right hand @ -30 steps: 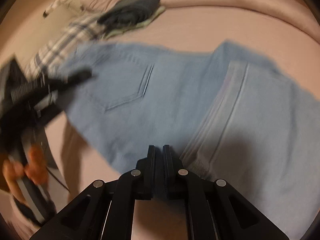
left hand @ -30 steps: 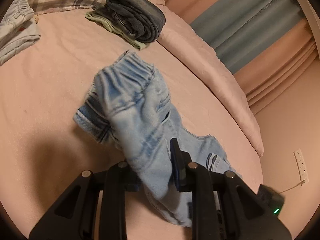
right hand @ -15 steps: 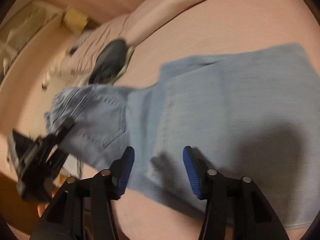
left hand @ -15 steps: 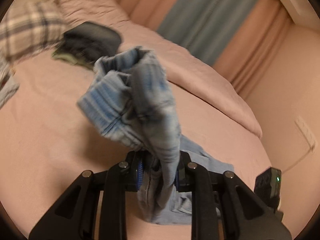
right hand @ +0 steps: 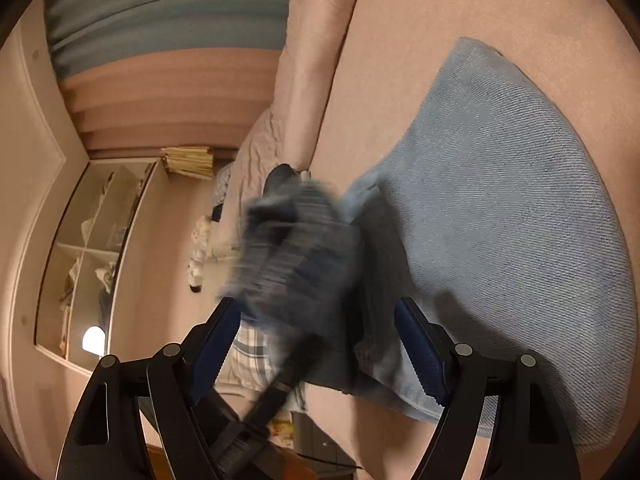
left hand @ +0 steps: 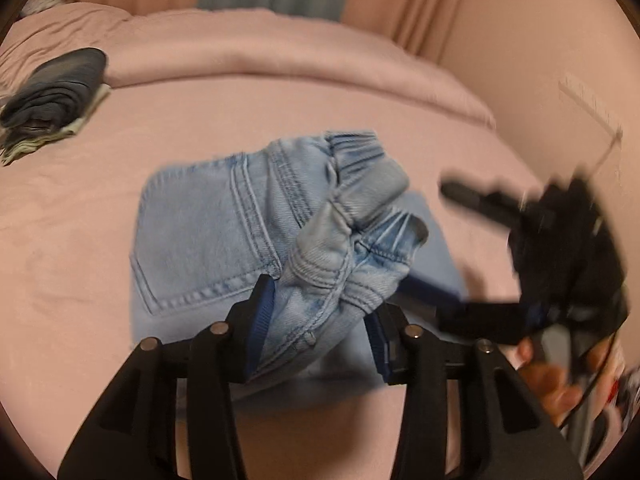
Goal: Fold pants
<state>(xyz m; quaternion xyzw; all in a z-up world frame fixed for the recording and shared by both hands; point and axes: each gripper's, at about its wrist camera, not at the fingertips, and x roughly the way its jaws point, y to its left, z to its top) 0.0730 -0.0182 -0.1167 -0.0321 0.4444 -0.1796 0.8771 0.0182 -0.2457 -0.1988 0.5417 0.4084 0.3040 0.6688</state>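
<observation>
Light-blue denim pants point(left hand: 224, 232), partly folded with back pocket uppermost, are laid on the pink bedspread point(left hand: 72, 216), the bunched elastic waistband lying between the pads of the left gripper point(left hand: 320, 320), whose jaws are opening and are no longer seen to pinch the cloth. The right gripper point(right hand: 320, 344) is seen with jaws opening wide, nothing gripped, just above the pants' edge. A stack of folded dark clothes point(left hand: 52, 92) is kept well apart near the rolled duvet point(left hand: 280, 52).

Right gripper point(right hand: 318, 346) rolled sideways, jaws opening with nothing pressed between the blue pads. Light denim pants point(right hand: 500, 208) lie on the pink bed point(right hand: 440, 8); the blurred left gripper point(right hand: 296, 240) sits at their near edge.
</observation>
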